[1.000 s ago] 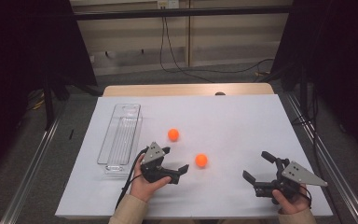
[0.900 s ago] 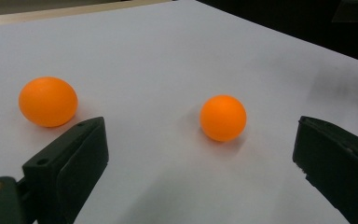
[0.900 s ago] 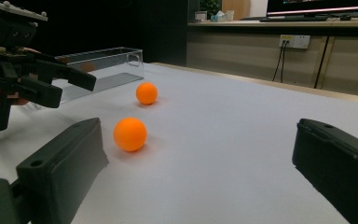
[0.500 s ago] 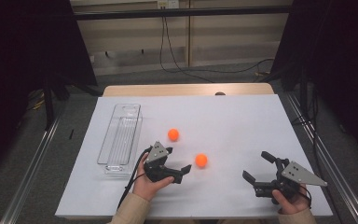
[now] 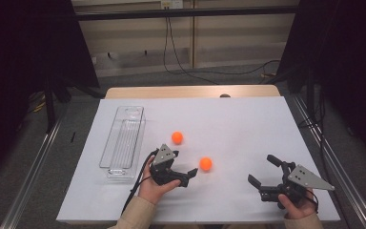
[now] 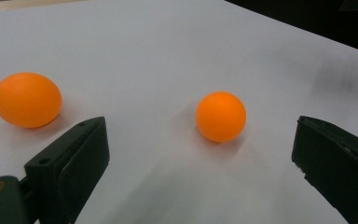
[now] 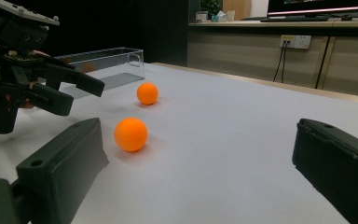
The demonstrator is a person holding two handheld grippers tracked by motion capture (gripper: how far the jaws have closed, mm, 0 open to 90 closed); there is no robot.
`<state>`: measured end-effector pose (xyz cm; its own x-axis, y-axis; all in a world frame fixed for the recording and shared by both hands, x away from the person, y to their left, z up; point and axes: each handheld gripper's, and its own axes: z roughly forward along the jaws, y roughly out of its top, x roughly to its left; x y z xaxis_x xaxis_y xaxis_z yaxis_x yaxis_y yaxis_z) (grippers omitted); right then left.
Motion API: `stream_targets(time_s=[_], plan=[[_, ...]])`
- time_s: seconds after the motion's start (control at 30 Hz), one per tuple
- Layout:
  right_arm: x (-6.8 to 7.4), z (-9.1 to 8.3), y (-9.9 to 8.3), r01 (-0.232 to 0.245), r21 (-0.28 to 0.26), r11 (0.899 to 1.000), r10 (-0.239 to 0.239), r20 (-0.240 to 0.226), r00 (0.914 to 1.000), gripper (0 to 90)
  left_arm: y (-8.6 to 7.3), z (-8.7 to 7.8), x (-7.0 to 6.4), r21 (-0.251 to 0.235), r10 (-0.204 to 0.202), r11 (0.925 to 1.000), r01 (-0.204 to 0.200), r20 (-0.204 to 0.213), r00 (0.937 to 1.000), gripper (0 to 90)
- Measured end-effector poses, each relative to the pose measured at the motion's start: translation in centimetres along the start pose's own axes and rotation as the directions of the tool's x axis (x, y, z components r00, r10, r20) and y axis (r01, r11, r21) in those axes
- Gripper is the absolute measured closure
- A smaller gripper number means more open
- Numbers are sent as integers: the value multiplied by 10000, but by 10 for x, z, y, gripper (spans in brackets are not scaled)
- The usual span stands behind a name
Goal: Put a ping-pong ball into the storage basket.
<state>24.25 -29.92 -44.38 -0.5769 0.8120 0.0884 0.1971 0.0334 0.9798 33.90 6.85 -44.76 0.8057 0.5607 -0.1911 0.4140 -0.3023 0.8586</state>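
Near orange ball [image 5: 206, 164] on white table, loose; far orange ball [image 5: 177, 138] apart.

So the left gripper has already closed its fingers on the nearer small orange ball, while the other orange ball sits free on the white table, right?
Not quite. The left gripper is open: in the left gripper view its fingers stand apart, with the nearer small orange ball lying untouched between them. The other orange ball does sit free on the white table.
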Motion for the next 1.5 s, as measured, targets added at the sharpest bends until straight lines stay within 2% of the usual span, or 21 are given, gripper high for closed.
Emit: stream_targets(time_s=[0.53,0.67,1.13,1.2,1.5], plan=[[0,0,0,-11,6,10000,11,10,10000,18,5,8,-3,160,2,9999,-2,-10,10000,42],[0,0,0,-7,0,10000,7,13,10000,19,5,10,-3,344,57,9994,-56,-27,10000,43],[0,0,0,6,10,10000,-6,3,10000,19,8,17,-5,536,182,9984,-179,-52,9998,42],[0,0,0,-22,-5,10000,22,3,10000,18,8,18,-5,502,70,9987,-67,-50,10000,42],[0,0,0,-11,-4,10000,11,-2,10000,18,8,21,-5,609,120,9981,-115,-81,9999,43]])
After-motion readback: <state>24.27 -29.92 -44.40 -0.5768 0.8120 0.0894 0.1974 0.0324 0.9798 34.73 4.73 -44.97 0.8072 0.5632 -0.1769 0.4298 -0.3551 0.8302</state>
